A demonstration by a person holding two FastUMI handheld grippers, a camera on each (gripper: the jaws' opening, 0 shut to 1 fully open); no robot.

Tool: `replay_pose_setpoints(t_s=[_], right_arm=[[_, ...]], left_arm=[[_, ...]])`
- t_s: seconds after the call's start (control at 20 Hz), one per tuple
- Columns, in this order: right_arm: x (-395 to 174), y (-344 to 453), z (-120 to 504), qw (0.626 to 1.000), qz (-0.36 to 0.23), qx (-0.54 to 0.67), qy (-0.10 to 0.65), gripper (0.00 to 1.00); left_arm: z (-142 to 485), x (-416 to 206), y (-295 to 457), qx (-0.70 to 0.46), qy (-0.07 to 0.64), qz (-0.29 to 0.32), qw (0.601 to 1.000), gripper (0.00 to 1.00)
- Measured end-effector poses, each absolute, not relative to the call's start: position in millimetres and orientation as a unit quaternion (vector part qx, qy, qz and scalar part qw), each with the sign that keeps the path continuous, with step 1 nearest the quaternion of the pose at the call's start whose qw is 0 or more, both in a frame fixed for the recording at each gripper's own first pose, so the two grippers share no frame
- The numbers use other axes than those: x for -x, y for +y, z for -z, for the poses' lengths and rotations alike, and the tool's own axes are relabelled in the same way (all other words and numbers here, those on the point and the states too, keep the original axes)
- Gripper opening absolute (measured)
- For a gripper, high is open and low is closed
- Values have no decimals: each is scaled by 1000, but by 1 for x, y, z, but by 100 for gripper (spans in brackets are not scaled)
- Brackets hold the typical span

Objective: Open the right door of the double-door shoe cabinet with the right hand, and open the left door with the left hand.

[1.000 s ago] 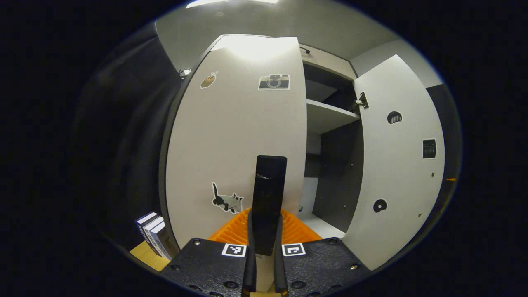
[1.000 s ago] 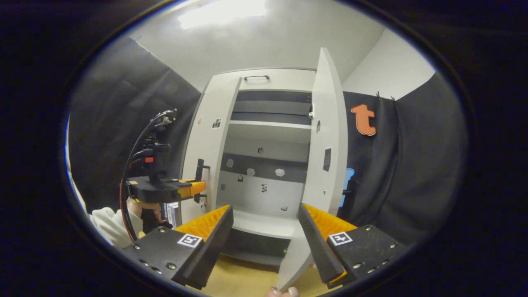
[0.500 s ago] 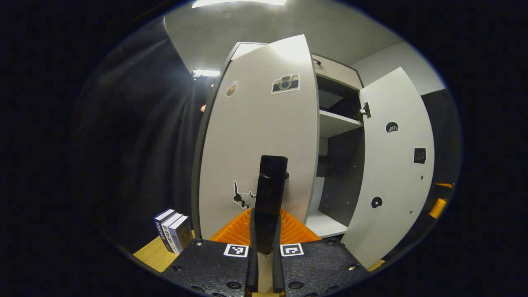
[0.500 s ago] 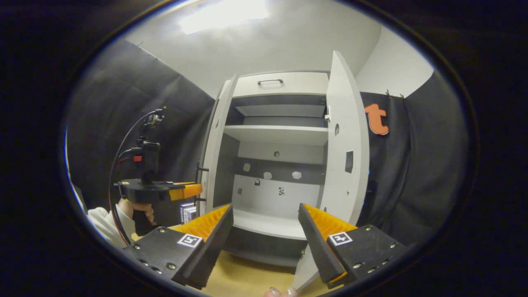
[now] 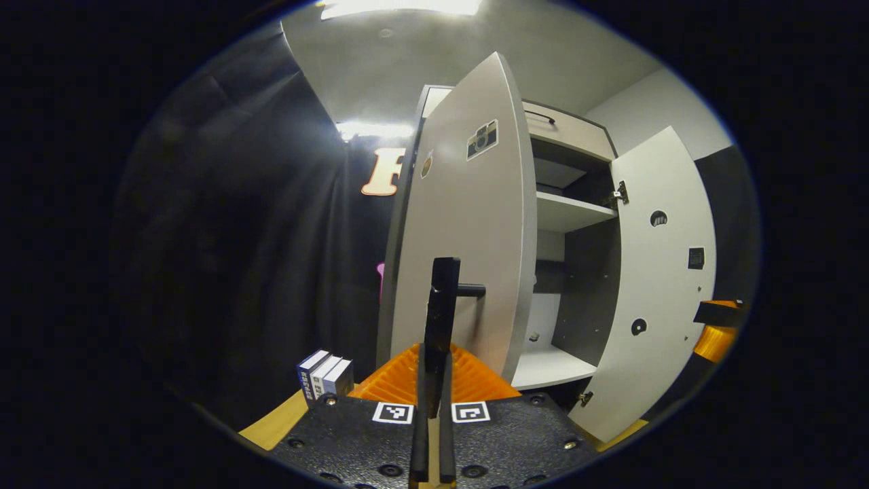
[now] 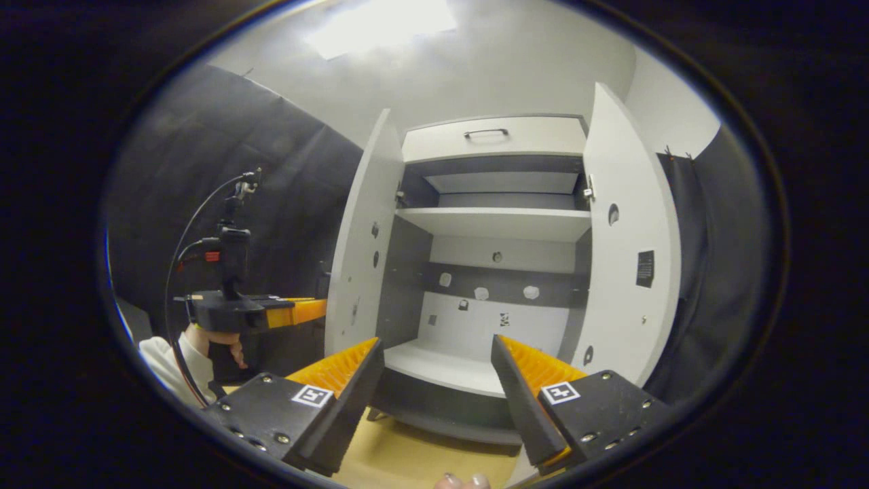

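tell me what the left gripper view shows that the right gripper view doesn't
Left gripper view: the outer face of the left door with its camera sticker, the left gripper shut on the door handle, and a row of books. Right gripper view: the back wall behind the shelves, and a hand holding the left gripper. Both: the open right door and the upper shelf.

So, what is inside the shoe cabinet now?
The shoe cabinet holds bare shelves; small stickers dot its back panel. No shoes are visible. The part behind the left door is hidden.
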State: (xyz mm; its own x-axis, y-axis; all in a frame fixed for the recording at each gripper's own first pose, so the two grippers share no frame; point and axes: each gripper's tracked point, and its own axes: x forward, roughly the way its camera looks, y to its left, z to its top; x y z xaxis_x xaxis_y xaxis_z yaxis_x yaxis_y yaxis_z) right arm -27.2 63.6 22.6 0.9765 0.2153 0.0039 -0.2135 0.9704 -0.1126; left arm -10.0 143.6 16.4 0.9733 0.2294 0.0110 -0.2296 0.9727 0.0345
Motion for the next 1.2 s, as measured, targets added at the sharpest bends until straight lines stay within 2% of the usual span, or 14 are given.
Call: replay_pose_setpoints(t_s=[0.25, 0.75, 1.0, 1.2], right_arm=[[22, 79, -20, 991, -117, 66, -13, 96], [3, 85, -16, 993, -102, 60, -11, 96], [-2, 88, -15, 994, -97, 57, -12, 96], [-3, 87, -11, 994, -99, 55, -7, 96]], left_arm=[[-22, 24, 195, -20, -7, -169, 985, 1], [-27, 29, 222, 1, -16, -107, 994, 1], [-25, 28, 223, -26, -13, -106, 994, 1], [-10, 31, 223, -24, 10, -112, 993, 5]])
